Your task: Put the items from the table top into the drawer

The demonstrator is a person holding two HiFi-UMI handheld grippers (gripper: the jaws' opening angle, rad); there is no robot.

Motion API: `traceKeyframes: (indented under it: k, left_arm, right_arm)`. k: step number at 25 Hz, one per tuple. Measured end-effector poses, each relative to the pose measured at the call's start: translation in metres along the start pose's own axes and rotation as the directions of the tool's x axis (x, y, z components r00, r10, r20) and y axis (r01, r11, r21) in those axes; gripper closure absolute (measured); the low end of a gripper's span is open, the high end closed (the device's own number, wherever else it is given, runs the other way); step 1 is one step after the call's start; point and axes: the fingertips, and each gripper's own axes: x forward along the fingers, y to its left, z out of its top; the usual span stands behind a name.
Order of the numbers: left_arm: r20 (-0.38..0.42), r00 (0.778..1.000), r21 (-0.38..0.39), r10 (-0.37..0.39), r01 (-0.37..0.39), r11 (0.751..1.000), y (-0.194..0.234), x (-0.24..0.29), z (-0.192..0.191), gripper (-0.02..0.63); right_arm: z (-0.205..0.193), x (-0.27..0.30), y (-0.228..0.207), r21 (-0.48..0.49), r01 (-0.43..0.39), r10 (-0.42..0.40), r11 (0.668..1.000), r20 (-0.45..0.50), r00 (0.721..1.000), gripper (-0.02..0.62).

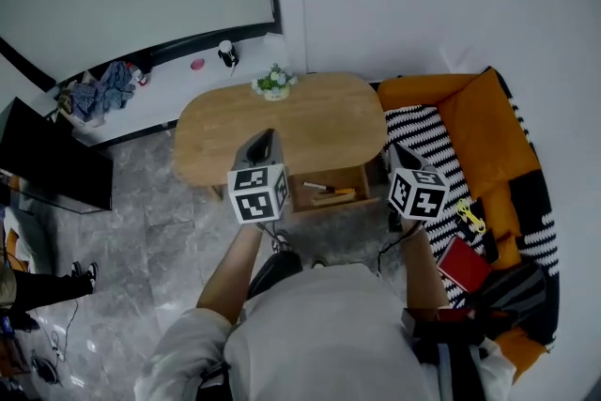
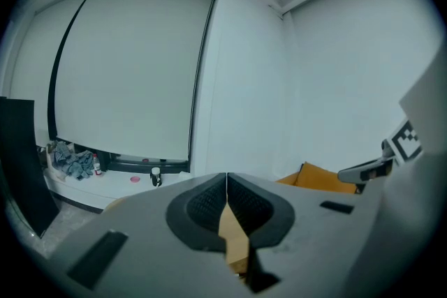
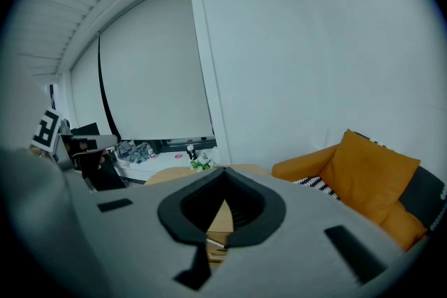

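while the drawer [image 1: 351,177] gapes at the table's [image 1: 310,122] near edge, left gripper [image 2: 226,182] and right gripper [image 3: 223,175] show jaws together, empty

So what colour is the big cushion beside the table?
The cushion is orange. It shows best in the right gripper view.

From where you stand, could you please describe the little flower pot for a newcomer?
Find the oval wooden table beside the orange sofa. The flower pot stands at the middle of its far edge. Green leaves and pale blooms set it apart from the pink disc on the ledge behind.
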Motion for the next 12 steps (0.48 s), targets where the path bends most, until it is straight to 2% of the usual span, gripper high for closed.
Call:
traceKeyframes:
  k: [12]
  left_arm:
    - [-0.006,1.000,-0.029,0.001,-0.002,1.000,0.003,0.005,-0.001,0.597]
  right_arm:
    - [0.004,0.007,0.011,-0.009,-0.017,0.017,1.000,-0.003,1.000,0.603]
